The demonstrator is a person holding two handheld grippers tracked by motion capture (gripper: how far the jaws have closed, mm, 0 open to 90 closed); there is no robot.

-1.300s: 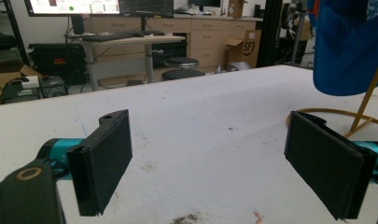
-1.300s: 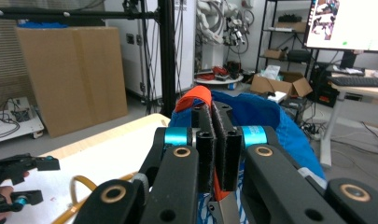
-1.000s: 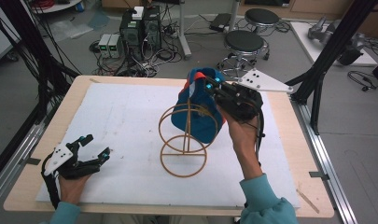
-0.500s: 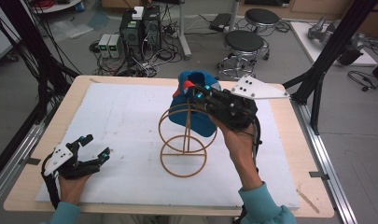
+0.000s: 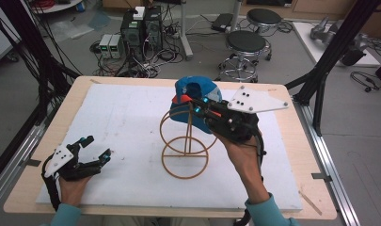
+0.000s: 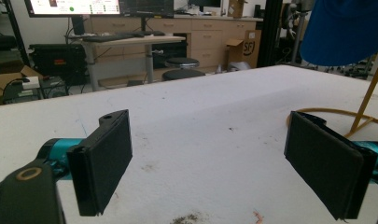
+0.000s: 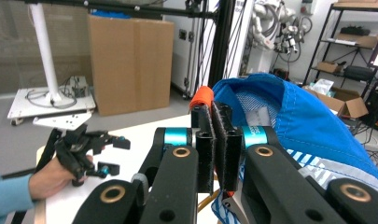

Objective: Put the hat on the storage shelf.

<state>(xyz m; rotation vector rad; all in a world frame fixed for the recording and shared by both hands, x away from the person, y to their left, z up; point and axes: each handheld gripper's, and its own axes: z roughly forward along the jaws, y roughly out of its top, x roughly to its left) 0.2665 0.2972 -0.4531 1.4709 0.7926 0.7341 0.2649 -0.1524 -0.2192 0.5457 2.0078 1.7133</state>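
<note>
The one blue cap (image 5: 196, 101) sat at the middle of the high view, a little above center, draped over the top of the one wire stand (image 5: 184, 141), and my right gripper (image 5: 190, 104) had its jaws pressed together on the cap's edge, right beside the orange tab (image 7: 201, 97) that showed in the upper middle of the right gripper view. I judged I held it there, by the rim and not the crown, because the thin edge was the only part two flat pads could pinch, and from that grip the cap could be lifted off or settled on the stand without crushing it. The stand stood upright on its round base at the center of the white mat (image 5: 117, 122), so the cap hung clear of the surface. My left gripper (image 5: 96, 148) rested at the lower left of the high view, well apart from the stand, its jaws spread wide with nothing between them; I took it as parked out of the way, ready if needed. By count: one cap, one stand, two grippers, one mat on one wooden table (image 5: 80, 84). Beyond the table, at the top of the frame, stood two round stools (image 5: 244, 44).
</note>
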